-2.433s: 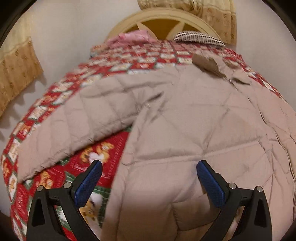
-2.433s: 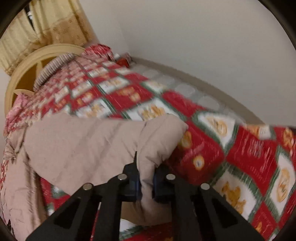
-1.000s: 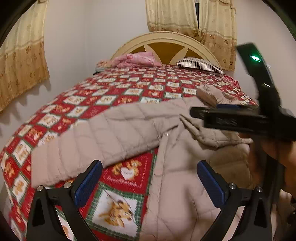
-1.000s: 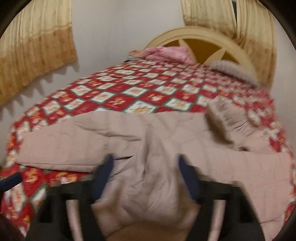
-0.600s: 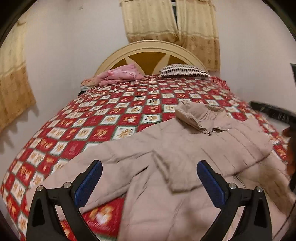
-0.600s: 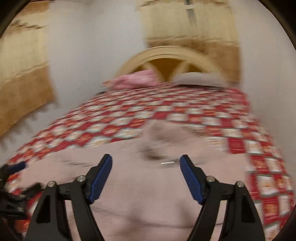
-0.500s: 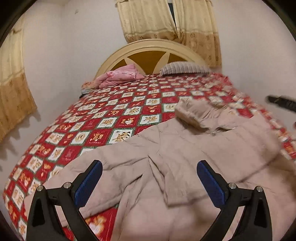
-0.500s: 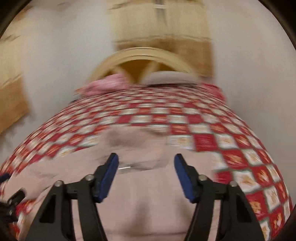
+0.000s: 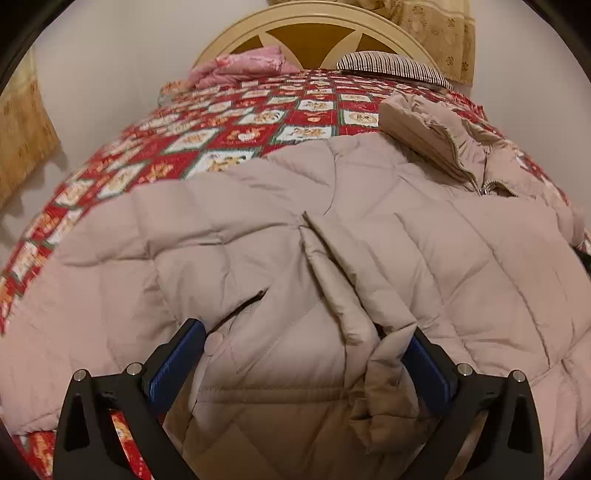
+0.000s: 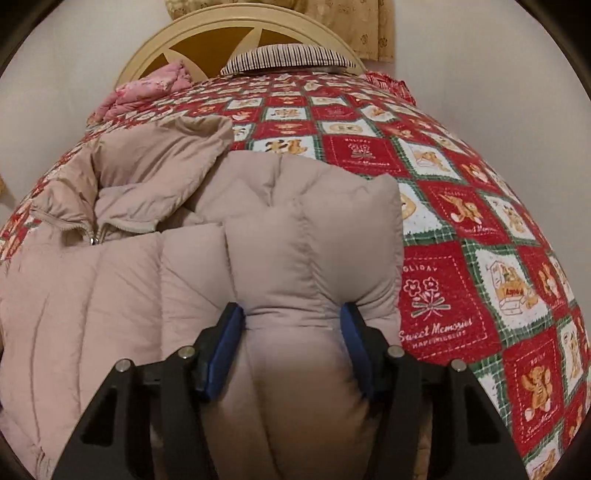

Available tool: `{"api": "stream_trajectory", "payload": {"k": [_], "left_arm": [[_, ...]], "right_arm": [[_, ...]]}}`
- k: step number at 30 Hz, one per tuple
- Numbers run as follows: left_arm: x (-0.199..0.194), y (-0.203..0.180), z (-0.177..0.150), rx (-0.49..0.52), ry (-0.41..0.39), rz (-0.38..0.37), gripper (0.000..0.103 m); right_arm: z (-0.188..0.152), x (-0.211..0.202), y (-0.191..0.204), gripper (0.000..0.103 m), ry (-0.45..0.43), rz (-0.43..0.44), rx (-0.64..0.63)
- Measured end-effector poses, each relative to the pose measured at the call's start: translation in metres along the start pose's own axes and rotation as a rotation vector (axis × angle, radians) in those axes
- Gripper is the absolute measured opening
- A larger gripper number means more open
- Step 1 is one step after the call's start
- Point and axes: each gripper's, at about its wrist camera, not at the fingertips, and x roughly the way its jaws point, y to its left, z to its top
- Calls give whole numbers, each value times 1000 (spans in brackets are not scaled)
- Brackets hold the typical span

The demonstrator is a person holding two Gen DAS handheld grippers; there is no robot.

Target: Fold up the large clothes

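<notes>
A large beige quilted puffer jacket (image 9: pixel 369 229) lies spread on the bed, collar and zipper toward the headboard. It also fills the left and middle of the right wrist view (image 10: pixel 147 288). Its right sleeve (image 9: pixel 369 295) is folded across the front. My left gripper (image 9: pixel 303 354) is open, its blue pads either side of the lower front and the sleeve cuff. My right gripper (image 10: pixel 291 339) has its pads either side of a puffy fold (image 10: pixel 310 258) at the jacket's right edge, still apart.
The bed has a red checked bear-print bedspread (image 10: pixel 461 229), a cream arched headboard (image 9: pixel 314 29), a pink blanket (image 9: pixel 240 68) and a striped pillow (image 10: pixel 288 55). Yellow curtains (image 9: pixel 436 33) hang behind. A wall runs along the bed's right side.
Both grippers have dropped from a raised view of the whole bed down onto the jacket. The right gripper's jaws have narrowed around the jacket's right edge. The sleeve now lies across the front.
</notes>
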Motion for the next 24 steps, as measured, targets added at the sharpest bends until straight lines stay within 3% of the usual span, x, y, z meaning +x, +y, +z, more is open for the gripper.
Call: {"api": "stream_trajectory", "payload": {"k": [6, 11, 14, 17, 20, 24], "left_arm": [[0, -2, -2, -11, 1, -9, 102], [1, -1, 0, -15, -1, -10, 102], [1, 1, 0, -17, -3, -11, 102], [1, 1, 0, -18, -2, -14, 102], [1, 1, 0, -20, -2, -14, 102], [1, 1, 0, -22, -4, -17, 102]], "right_arm": [[-4, 3, 0, 59, -6, -38, -27], [13, -14, 8, 59, 66, -112, -46], [21, -59, 21, 63, -22, -25, 22], [11, -87, 65, 64, -81, 62, -84], [-8, -82, 95, 64, -66, 126, -132], [-36, -42, 110, 64, 10, 128, -154]]}}
